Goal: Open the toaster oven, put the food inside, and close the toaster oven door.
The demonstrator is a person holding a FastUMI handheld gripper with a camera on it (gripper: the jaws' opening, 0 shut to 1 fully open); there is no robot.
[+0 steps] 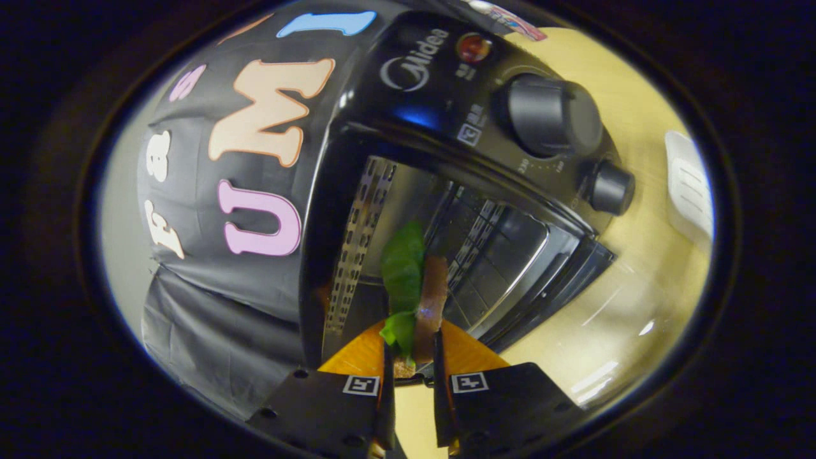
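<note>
While our gripper (411,357) pinches the food (413,287), a sandwich with green lettuce, between both nearly closed fingers, we see it at the oven (446,146) mouth. Its door (542,280) hangs open over the table (637,306).

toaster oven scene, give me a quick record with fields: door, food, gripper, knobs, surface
door: toaster oven door open, cavity exposed
food: sandwich with green lettuce and brown slices, held on edge, reaching toward the oven opening
gripper: gripper shut on the sandwich, both fingers pressing its sides
knobs: large knob above small knob on the control panel
indicator: round lamp near the top of the panel
surface: pale wooden table; a white object lies beyond the oven
</note>
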